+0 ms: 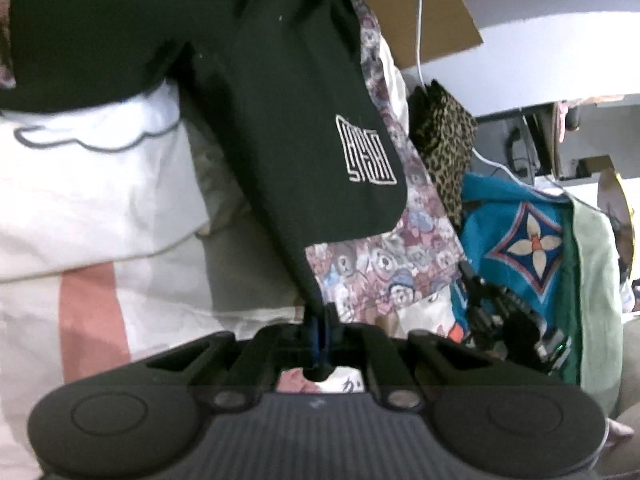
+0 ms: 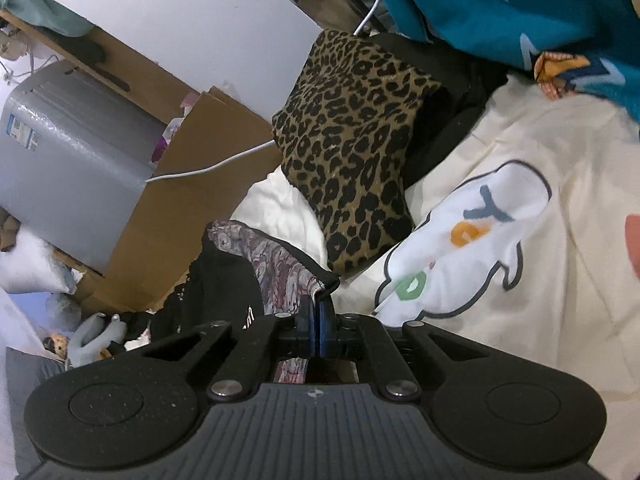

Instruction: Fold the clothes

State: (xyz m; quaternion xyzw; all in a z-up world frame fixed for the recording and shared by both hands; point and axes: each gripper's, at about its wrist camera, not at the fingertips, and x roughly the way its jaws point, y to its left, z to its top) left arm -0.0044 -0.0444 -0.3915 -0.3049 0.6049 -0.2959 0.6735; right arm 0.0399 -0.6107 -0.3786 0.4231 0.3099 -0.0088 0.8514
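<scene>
A black garment with a white square logo hangs stretched from the top of the left wrist view down to my left gripper, which is shut on its lower edge. In the right wrist view my right gripper is shut on an edge of the same black garment, whose bear-print lining shows. The garment is held above a cream bedspread with a cloud print.
A leopard-print cloth lies on the bed just beyond the right gripper. A teal patterned garment and a light green cloth lie to the right. A cardboard box, a grey appliance and a white cable stand off the bed.
</scene>
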